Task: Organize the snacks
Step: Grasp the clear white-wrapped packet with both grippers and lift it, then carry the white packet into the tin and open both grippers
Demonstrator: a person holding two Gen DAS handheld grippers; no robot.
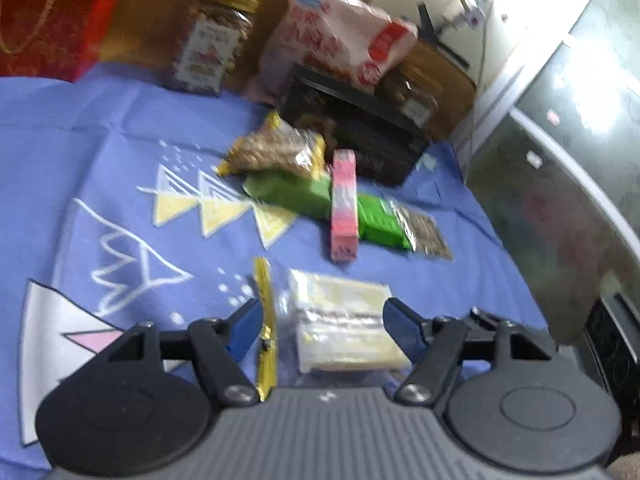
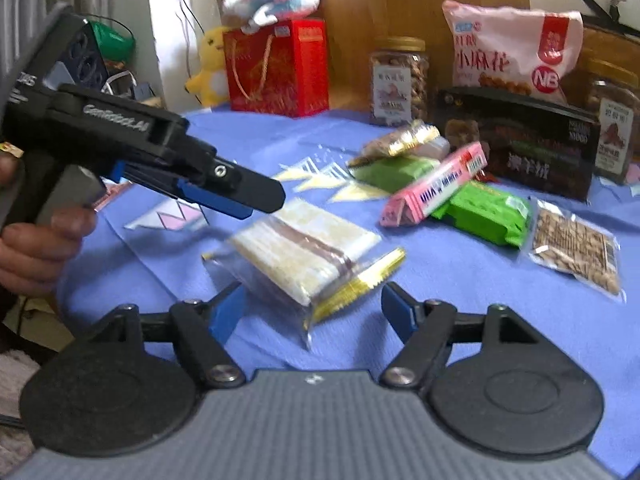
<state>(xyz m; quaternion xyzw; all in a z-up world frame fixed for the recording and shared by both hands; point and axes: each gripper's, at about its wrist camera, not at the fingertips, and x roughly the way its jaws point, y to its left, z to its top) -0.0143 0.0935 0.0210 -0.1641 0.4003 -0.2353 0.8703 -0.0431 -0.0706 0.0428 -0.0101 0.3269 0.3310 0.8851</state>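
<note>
A clear packet of pale wafers (image 1: 344, 320) with yellow sealed ends lies on the blue cloth (image 1: 120, 152). My left gripper (image 1: 320, 326) is open, its jaws on either side of the packet, not closed on it. In the right wrist view the same packet (image 2: 296, 252) lies just ahead of my open right gripper (image 2: 310, 312), and the left gripper (image 2: 240, 196) hovers above its far end. Behind lie a pink box (image 1: 344, 204) (image 2: 434, 186), green packets (image 1: 296, 192) (image 2: 480, 212) and nut packets (image 1: 276, 152) (image 2: 572, 248).
At the back stand a nut jar (image 1: 212, 44) (image 2: 398, 80), a pink snack bag (image 1: 336, 32) (image 2: 512, 48), a black box (image 1: 360, 128) (image 2: 524, 144), a second jar (image 2: 612, 120) and a red gift bag (image 1: 52, 16) (image 2: 276, 64). A silvery panel (image 1: 568, 152) borders the cloth on the right.
</note>
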